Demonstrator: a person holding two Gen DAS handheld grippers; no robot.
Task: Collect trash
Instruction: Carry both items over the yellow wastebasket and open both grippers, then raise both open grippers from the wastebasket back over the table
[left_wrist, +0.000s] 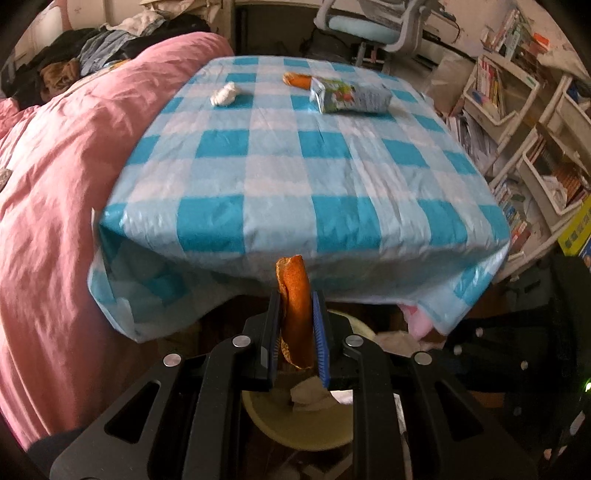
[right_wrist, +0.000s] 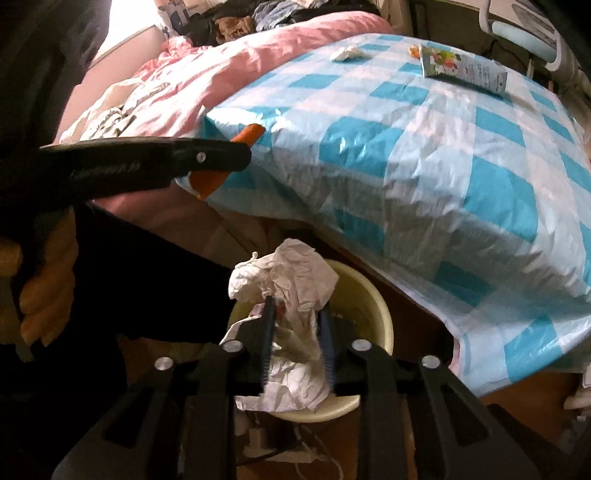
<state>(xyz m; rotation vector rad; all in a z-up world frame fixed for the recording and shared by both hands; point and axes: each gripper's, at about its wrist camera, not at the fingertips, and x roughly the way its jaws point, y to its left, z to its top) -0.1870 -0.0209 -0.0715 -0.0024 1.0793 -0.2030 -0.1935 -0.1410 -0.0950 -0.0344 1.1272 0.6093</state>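
My left gripper (left_wrist: 297, 295) is shut on a long strip of orange peel (left_wrist: 295, 317), held upright just off the table's near edge, above a pale yellow bin (left_wrist: 295, 435). The right wrist view shows this gripper from the side (right_wrist: 242, 157), the peel (right_wrist: 249, 133) poking out. My right gripper (right_wrist: 295, 306) hangs over the bin (right_wrist: 375, 299) with a crumpled white paper (right_wrist: 291, 280) loose between its parted jaws. On the far part of the checked tablecloth (left_wrist: 295, 177) lie a white tissue wad (left_wrist: 223, 94), another orange peel (left_wrist: 297, 79) and a snack packet (left_wrist: 351, 96).
A pink duvet (left_wrist: 66, 184) presses against the table's left side. White shelves of books (left_wrist: 517, 129) stand on the right, an office chair (left_wrist: 369, 29) behind the table. A power strip and cables (right_wrist: 273, 448) lie on the floor by the bin. A sleeved hand (right_wrist: 48, 288) holds the left gripper.
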